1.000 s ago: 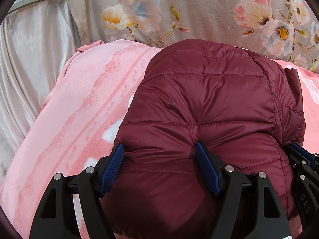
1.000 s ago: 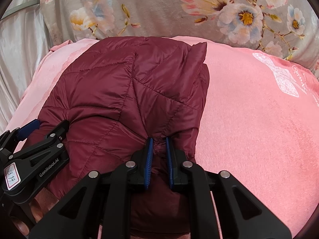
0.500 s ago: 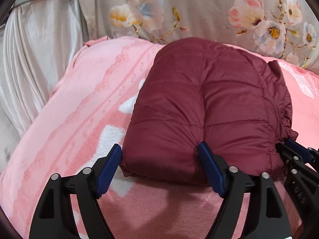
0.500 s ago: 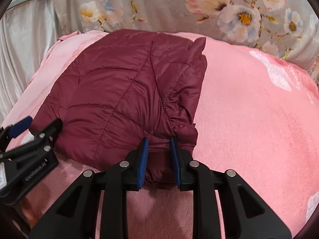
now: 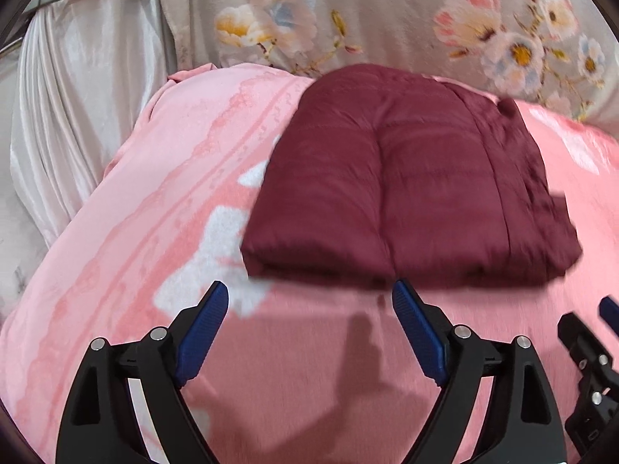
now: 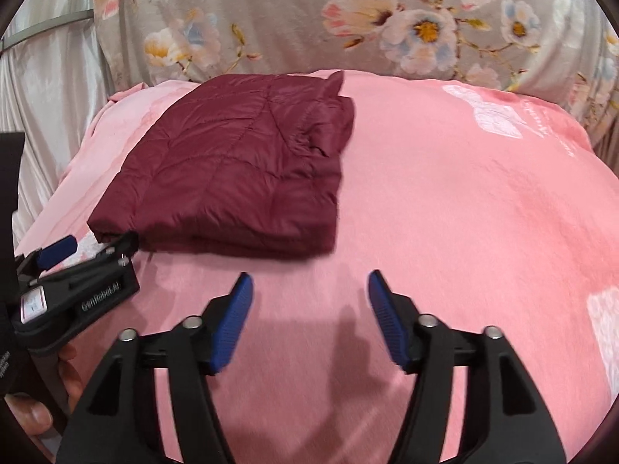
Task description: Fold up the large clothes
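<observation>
A dark red quilted jacket (image 5: 406, 185) lies folded into a flat rectangle on the pink blanket (image 5: 162, 201); the right wrist view shows the jacket (image 6: 240, 166) at the left of the bed. My left gripper (image 5: 309, 297) hovers just short of the jacket's near edge, jaws opening, nothing between them. Over bare blanket my right gripper (image 6: 309, 290) sits a little back from the jacket's near right corner, its jaws opening too and empty. The left gripper's body (image 6: 73, 290) shows at the left of the right wrist view, with a hand (image 6: 35, 413) under it.
A grey flowered cushion (image 6: 387, 19) stands along the far side of the bed. Pale satin curtain (image 5: 77, 96) hangs at the left past the blanket's edge. Wide pink blanket (image 6: 483, 212) stretches to the right of the jacket.
Both grippers have let go of the jacket and drawn back from it. The right one went from shut on a fold to wide open. The jacket now lies flat and settled.
</observation>
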`<state>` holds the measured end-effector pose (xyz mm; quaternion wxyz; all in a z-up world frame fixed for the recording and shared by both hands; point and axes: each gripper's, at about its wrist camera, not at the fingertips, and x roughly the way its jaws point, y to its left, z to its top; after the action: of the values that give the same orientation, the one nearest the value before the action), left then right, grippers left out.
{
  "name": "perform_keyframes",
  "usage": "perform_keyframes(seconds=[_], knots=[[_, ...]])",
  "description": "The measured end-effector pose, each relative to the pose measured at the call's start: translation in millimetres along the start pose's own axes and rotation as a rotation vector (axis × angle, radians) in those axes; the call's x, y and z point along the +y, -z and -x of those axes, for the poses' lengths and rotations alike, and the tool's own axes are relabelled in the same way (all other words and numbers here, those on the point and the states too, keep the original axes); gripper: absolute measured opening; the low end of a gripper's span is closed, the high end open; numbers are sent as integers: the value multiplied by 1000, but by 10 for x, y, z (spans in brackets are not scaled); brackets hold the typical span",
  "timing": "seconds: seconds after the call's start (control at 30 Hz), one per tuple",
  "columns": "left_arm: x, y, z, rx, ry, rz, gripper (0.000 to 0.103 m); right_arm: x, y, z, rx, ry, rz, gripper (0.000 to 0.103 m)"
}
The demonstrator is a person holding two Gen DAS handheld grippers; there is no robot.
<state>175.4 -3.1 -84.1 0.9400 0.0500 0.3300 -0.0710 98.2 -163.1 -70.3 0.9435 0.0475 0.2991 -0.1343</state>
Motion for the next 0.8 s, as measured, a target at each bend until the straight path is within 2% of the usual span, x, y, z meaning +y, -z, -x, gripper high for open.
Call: perform_keyframes(seconds=[0.13, 0.37, 0.8], knots=[[-64, 133, 129, -8, -16, -32, 85, 10, 111, 84, 19, 7, 20, 71], [-99, 319, 266, 14, -24, -40, 85, 151, 233, 259, -21, 26, 87, 77], [-145, 384, 295, 22, -75, -47, 85, 195, 285, 249, -3, 35, 99, 78]])
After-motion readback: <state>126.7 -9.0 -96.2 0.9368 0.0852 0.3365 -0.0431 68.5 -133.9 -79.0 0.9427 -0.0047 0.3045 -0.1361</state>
